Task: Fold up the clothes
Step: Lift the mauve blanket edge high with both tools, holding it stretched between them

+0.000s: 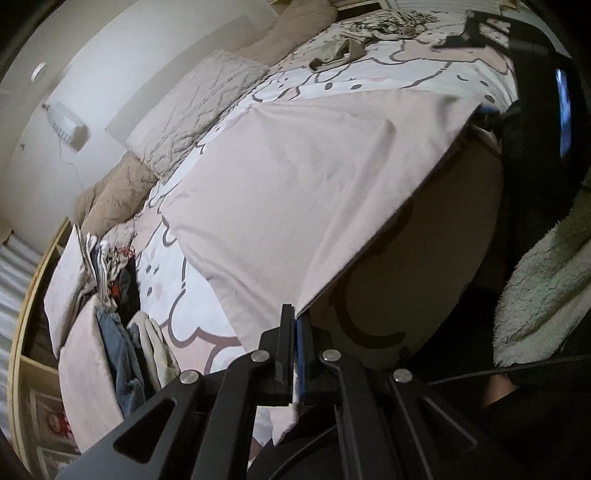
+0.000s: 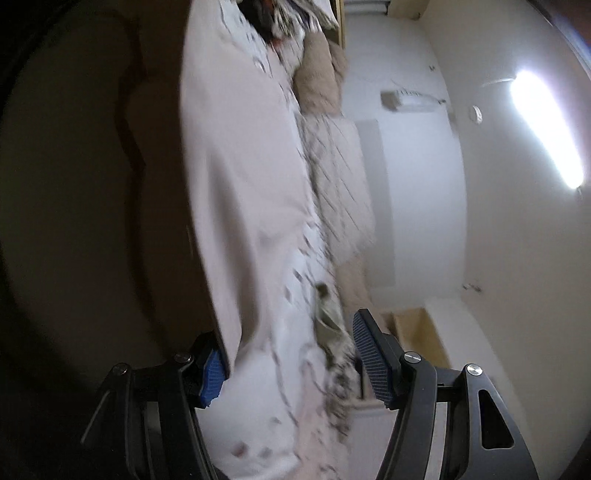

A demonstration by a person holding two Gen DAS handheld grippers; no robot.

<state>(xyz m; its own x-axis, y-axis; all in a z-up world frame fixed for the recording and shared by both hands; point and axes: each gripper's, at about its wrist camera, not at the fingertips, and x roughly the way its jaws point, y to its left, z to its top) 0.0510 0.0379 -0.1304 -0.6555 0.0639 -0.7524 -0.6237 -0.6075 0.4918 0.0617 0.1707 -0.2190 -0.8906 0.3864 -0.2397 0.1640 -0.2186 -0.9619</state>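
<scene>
A pale pink cloth (image 1: 314,192) is stretched out flat above the bed. My left gripper (image 1: 295,325) is shut on its near corner. The far corner meets a blue pad of my right gripper (image 1: 484,110) at the upper right of the left wrist view. In the right wrist view the same pink cloth (image 2: 236,177) runs up the frame, blurred. My right gripper (image 2: 288,354) has its jaws wide apart, and the cloth's edge lies against the left blue pad (image 2: 212,376).
The bed (image 1: 332,85) has a white cover with pink and grey shapes. Folded clothes (image 1: 118,332) are stacked at the left. An olive garment (image 1: 336,53) and a patterned one (image 1: 384,22) lie at the far end. Pillows (image 1: 199,110) line the wall.
</scene>
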